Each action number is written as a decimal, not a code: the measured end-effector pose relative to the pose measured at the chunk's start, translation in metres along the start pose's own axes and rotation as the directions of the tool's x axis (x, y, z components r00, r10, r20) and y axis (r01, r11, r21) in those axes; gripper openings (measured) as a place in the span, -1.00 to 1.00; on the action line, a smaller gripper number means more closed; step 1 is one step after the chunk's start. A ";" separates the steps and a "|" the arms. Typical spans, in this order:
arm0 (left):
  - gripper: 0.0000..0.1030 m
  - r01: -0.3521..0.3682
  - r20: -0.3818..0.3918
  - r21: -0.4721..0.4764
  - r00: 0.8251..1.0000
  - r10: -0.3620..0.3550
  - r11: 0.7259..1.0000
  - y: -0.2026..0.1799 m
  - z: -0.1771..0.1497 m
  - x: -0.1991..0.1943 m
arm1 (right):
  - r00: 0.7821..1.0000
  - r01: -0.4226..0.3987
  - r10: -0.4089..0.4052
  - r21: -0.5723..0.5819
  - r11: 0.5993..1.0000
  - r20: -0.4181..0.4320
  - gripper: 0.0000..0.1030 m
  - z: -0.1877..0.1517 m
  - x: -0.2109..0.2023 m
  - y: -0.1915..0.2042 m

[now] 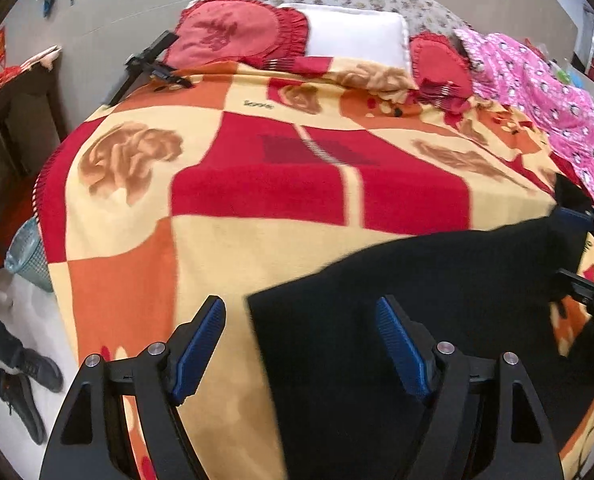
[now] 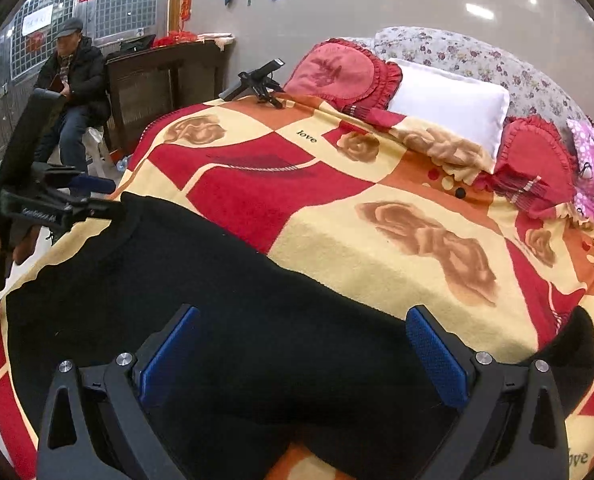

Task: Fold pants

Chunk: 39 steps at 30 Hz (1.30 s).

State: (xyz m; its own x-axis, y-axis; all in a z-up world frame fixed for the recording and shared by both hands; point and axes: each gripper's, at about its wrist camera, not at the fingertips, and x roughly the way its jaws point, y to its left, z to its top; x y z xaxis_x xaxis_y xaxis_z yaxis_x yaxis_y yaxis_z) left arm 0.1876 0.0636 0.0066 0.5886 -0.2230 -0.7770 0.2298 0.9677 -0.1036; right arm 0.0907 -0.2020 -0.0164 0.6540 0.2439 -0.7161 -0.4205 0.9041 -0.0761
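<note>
Black pants lie flat on a red, orange and cream blanket on a bed. In the left wrist view my left gripper is open above the pants' left edge, with nothing between its blue pads. In the right wrist view my right gripper is open over the middle of the pants, empty. The left gripper shows at the far left there, by the pants' end. The right gripper shows at the right edge of the left wrist view.
Red frilled cushions and a white pillow lie at the bed's head, with a pink patterned quilt on the right. A black stand sits at the far corner. A seated man and a mesh bin are left of the bed.
</note>
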 end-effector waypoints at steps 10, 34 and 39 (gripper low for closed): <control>0.42 0.051 -0.054 -0.014 0.997 -0.052 0.999 -0.002 0.009 0.052 | 1.000 -0.027 0.027 0.007 1.000 -0.010 0.99 0.005 0.020 0.001; -0.77 0.206 0.128 0.116 0.967 -0.221 0.972 -0.058 -0.168 -0.119 | 0.994 -0.034 0.006 0.266 0.963 0.106 0.99 -0.067 -0.127 -0.033; -0.76 0.178 0.067 0.042 0.981 -0.180 0.983 -0.049 -0.216 -0.106 | 0.994 -0.098 0.071 0.415 0.904 0.080 0.99 -0.106 -0.145 -0.046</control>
State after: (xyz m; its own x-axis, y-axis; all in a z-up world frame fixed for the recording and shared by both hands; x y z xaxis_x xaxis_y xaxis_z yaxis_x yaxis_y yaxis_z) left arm -0.0536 0.0648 -0.0396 0.5885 -0.4012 -0.7019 0.3632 0.9069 -0.2138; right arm -0.0517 -0.3160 0.0180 0.6708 0.3346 -0.6619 -0.1830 0.9395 0.2894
